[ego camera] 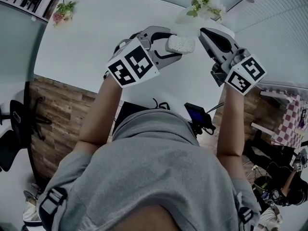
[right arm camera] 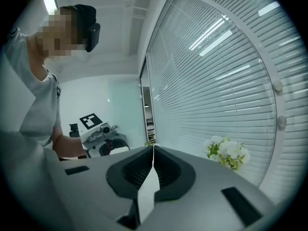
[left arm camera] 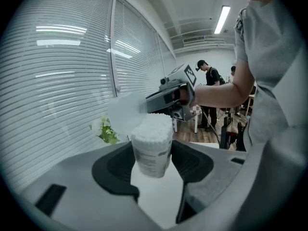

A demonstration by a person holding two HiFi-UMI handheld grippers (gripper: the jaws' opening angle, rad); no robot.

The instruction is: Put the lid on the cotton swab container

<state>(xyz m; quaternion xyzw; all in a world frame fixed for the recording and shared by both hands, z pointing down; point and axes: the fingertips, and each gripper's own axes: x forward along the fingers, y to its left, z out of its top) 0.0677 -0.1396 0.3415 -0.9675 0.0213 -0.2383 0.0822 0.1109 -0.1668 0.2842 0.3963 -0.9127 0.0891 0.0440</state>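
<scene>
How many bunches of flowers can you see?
2. A pink-and-green flower bunch sits at the head view's top left; a white-and-green flower bunch sits at its top middle. Others may be hidden.

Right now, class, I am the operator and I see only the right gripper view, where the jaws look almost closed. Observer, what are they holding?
Observer: The left gripper view shows a clear lid pinched by its edge in the right gripper.
Operator: Where is the container?
Observer: The cotton swab container is clamped between the jaws of the left gripper, open, with swabs showing at its top.
Operator: Is the lid on it yet?
Observer: No. The lid is close to the container's open end but off to one side, not seated.
</scene>
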